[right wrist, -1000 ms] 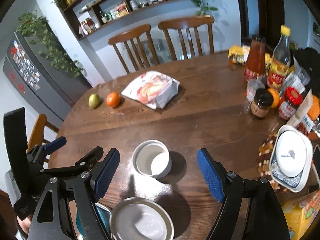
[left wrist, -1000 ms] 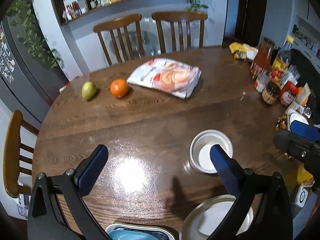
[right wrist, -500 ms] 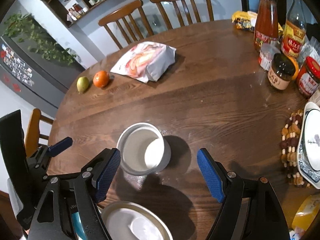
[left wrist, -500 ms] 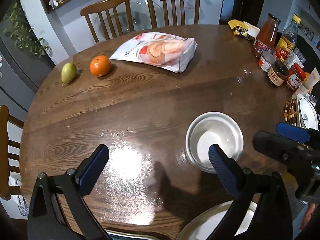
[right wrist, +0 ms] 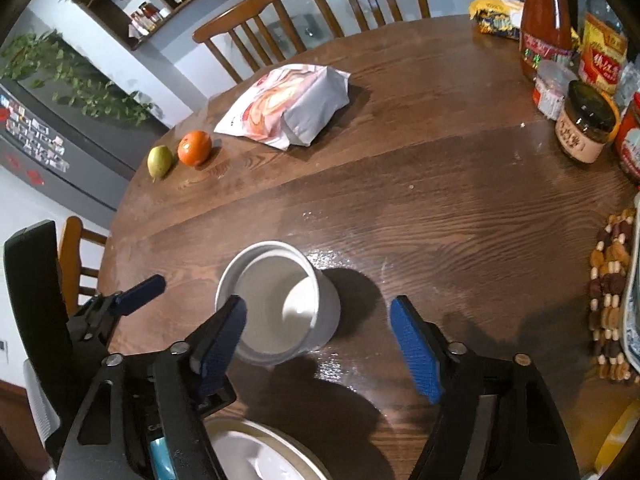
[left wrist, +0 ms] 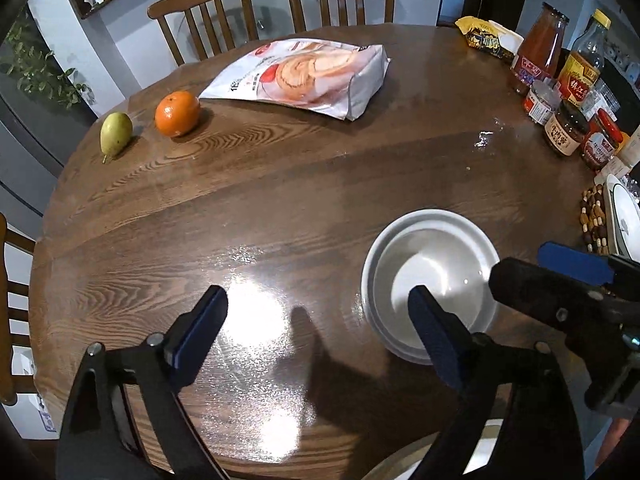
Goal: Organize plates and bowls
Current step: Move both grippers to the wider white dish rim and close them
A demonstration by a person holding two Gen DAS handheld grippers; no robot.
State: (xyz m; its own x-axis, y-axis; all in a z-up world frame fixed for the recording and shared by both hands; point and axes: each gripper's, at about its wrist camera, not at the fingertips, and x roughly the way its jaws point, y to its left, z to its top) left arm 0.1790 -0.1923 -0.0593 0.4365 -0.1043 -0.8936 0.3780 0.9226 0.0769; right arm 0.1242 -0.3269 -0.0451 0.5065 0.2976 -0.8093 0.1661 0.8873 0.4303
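Observation:
A white bowl [left wrist: 430,276] [right wrist: 280,300] stands upright on the round wooden table [left wrist: 280,208]. My left gripper [left wrist: 316,312] hangs over the table just left of the bowl, its jaws closing. Its right fingertip overlaps the bowl's near rim, and only bare wood lies between its fingers. My right gripper [right wrist: 318,330] is also closing. The bowl sits in the left part of its gap, and neither pad presses on it. A pale plate [right wrist: 256,452] lies at the near table edge under the right gripper. Another white plate [left wrist: 624,216] rests on a beaded mat at the right.
A snack bag [left wrist: 304,76], an orange [left wrist: 177,114] and a pear [left wrist: 116,134] lie at the far side. Jars and bottles [left wrist: 564,128] crowd the right edge. Two wooden chairs [left wrist: 224,12] stand behind the table. Something blue [right wrist: 160,456] shows beside the near plate.
Both grippers have sunk toward the table and come closer to the bowl, which now looks larger. Both pairs of jaws have narrowed a little. The near plate has slid mostly out of the left view.

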